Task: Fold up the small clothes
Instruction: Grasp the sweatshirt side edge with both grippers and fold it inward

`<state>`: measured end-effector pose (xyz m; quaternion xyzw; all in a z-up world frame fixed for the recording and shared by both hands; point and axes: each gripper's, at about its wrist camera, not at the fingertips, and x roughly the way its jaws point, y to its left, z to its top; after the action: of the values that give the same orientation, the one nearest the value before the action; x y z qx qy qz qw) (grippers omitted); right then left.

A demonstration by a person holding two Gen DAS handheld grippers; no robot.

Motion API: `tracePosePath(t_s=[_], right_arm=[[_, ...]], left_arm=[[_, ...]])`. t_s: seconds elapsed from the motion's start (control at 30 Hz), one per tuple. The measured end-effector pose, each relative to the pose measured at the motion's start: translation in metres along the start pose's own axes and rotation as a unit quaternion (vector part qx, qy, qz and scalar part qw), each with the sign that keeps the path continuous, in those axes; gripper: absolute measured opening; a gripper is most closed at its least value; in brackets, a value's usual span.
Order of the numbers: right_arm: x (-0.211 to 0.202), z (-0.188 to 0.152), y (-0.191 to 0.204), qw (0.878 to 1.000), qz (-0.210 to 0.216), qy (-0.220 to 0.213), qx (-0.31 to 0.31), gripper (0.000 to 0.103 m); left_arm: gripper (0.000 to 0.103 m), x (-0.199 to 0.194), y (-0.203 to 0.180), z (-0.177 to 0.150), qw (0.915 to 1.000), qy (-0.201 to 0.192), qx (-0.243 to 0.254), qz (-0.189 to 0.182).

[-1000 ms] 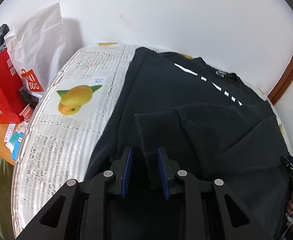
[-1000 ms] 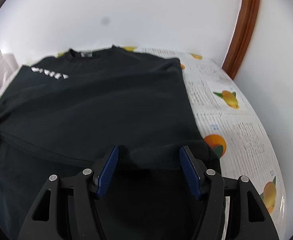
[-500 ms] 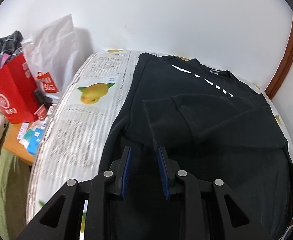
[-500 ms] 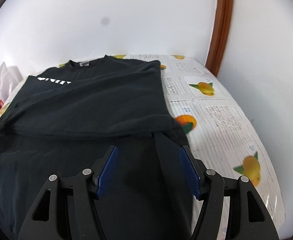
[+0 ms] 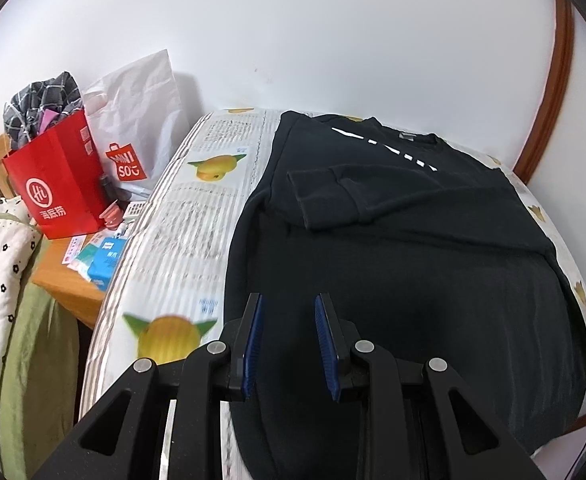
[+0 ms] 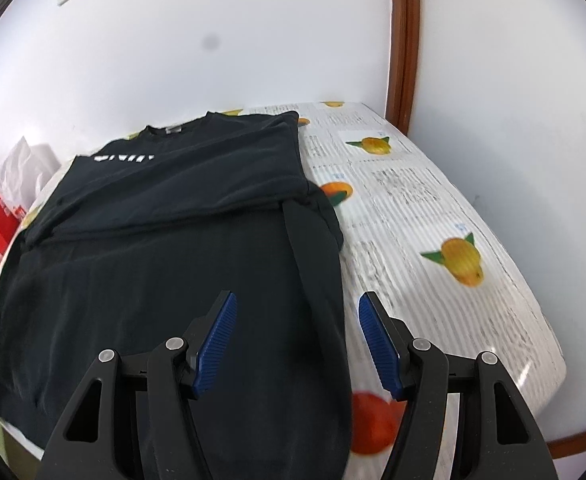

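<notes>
Black sweatshirt (image 5: 393, 272) lay flat on the fruit-print tablecloth (image 5: 197, 216), sleeves folded across its chest, collar toward 12 o'clock. Left gripper (image 5: 287, 344) stood narrowly parted, empty; right gripper (image 6: 297, 340) stood wide, empty, above the hem.

Both wrist cameras look steeply down along their fingers from the table's near edge toward the wall. Both views share the black sweatshirt (image 5: 393, 248) (image 6: 165, 248); the left one adds the table's (image 5: 181, 240) left edge, the right one its right.
</notes>
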<state>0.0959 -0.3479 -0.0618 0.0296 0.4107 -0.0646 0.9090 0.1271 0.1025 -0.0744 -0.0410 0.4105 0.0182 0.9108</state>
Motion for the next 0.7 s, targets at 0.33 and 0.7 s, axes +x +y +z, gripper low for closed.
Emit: tracePosePath(t_s=[0.33,0.7], right_arm=[[-0.021,-0.036,0.003,1.000,0.013,0.013,-0.009,0.063],[-0.024,-0.062,-0.001,0.999,0.024,0.022,0.000,0.063]], left_arm=[[0.027,-0.029,0.011,-0.035,1.0000,-0.002,-0.002,0.007],[0.036,-0.014,0.022,-0.075,0.9991,0.036,-0.007,-0.018]])
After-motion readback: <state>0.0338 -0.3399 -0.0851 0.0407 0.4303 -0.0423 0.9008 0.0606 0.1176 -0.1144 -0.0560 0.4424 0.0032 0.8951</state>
